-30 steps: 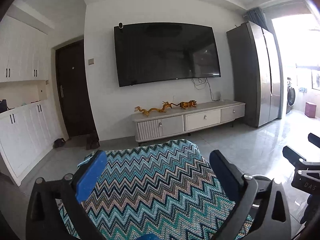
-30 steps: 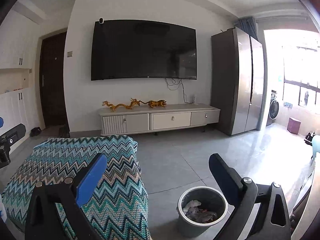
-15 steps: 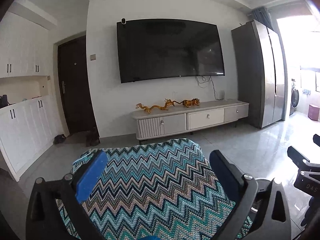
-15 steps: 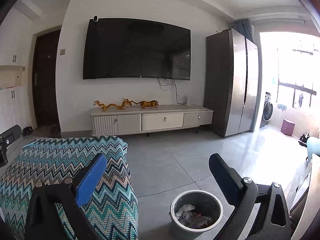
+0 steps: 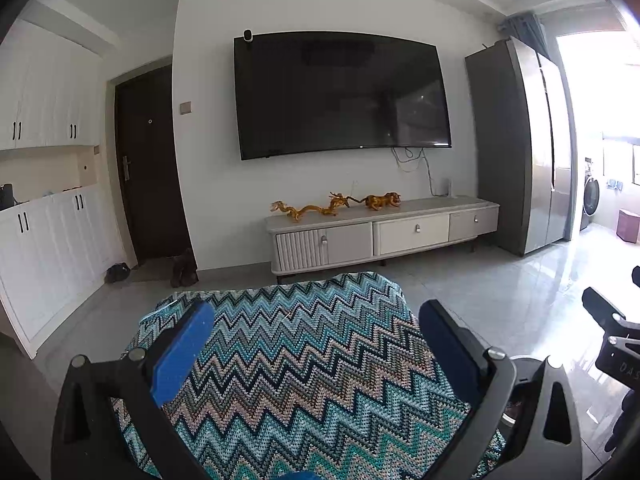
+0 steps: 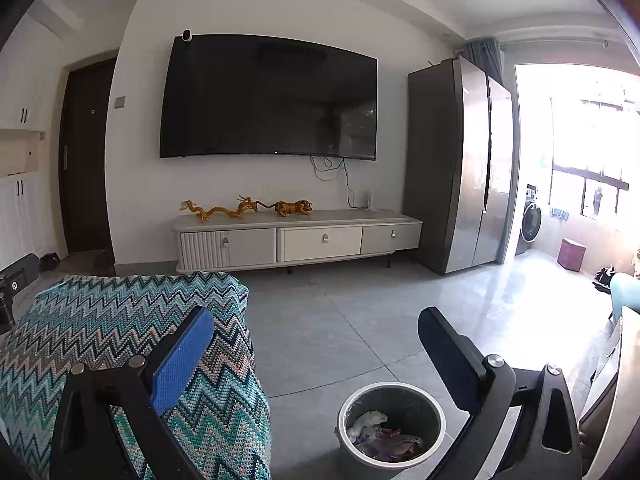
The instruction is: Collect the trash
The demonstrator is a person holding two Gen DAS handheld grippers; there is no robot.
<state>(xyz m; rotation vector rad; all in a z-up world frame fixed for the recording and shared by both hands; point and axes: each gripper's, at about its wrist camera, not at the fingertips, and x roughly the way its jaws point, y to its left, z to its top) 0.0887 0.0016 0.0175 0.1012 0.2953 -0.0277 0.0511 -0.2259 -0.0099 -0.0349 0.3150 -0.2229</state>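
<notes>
A: Where's the trash?

B: In the round grey bin (image 6: 392, 424) on the floor, near right, just beside the zigzag-knit teal blanket (image 5: 296, 364) over a block of furniture. Crumpled paper and wrappers lie inside; I see no loose litter.

A: And the tools?

B: The left gripper (image 5: 312, 332) hangs released over the blanket, nothing between its fingers. The right gripper (image 6: 316, 336) gapes too, empty, above the bin.

A: Risks?

B: Both point at the far wall, so I'd guess scraps low down get missed. A blind drop might snag the knit or tip the bin.
</notes>
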